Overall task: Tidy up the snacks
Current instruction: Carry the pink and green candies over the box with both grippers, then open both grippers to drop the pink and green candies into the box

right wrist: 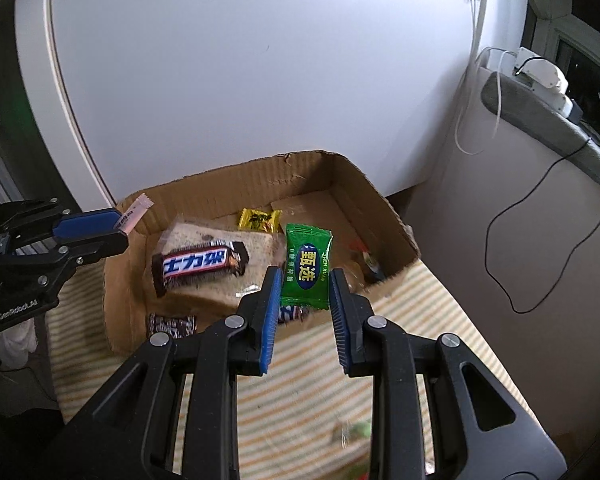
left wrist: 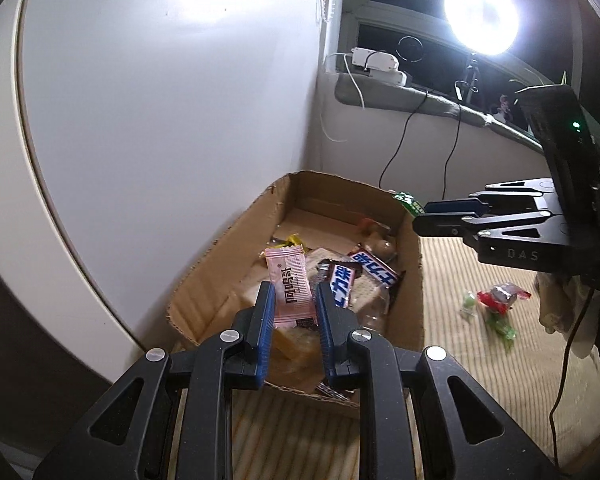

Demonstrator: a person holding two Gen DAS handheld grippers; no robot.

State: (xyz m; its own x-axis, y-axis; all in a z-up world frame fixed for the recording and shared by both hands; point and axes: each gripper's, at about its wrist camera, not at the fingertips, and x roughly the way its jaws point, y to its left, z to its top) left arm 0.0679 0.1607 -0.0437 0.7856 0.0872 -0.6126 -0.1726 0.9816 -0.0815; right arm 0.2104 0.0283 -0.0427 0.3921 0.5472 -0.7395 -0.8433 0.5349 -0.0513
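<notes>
My left gripper is shut on a pink snack packet and holds it above the near end of an open cardboard box. My right gripper is shut on a green candy packet over the box's front edge. The box holds Snickers bars, a wrapped slice of bread and a yellow candy. The right gripper with the green packet shows in the left wrist view; the left gripper with the pink packet shows in the right wrist view.
The box stands on a striped mat against a white panel. Loose red and green candies lie on the mat right of the box. A bright lamp, black cables and a windowsill are behind.
</notes>
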